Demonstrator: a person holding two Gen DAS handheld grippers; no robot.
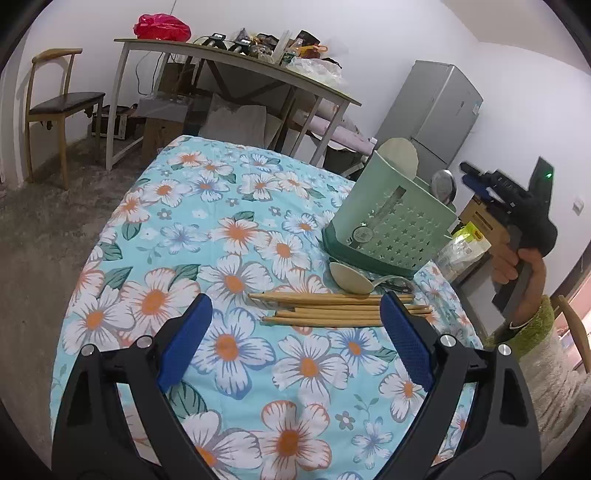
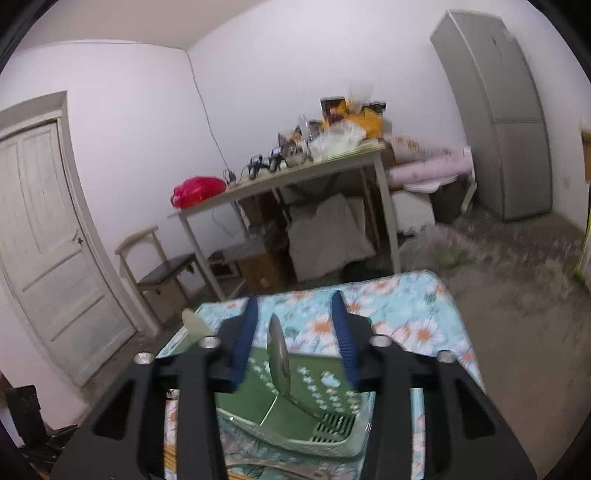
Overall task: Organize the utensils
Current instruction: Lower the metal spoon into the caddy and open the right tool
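Note:
Several wooden chopsticks (image 1: 325, 308) lie on the floral tablecloth (image 1: 207, 229), with a cream spoon (image 1: 349, 277) just beyond them. My left gripper (image 1: 295, 317) is open and empty, low over the cloth, its right finger over the chopstick ends. A green perforated utensil holder (image 1: 388, 221) stands at the table's right; a cream spoon and a metal spoon (image 1: 443, 184) stand in it. My right gripper (image 2: 295, 334) is open above the holder (image 2: 314, 406), with the metal spoon (image 2: 279, 354) upright between its fingers, not gripped. The right gripper also shows in the left wrist view (image 1: 480, 179).
A long cluttered desk (image 1: 236, 62) with a red bag (image 1: 162, 26) stands behind the table. A wooden chair (image 1: 55, 103) is at the left, a grey fridge (image 1: 432, 114) at the right, a door (image 2: 40, 236) in the right wrist view. A plastic packet (image 1: 461, 251) sits beside the holder.

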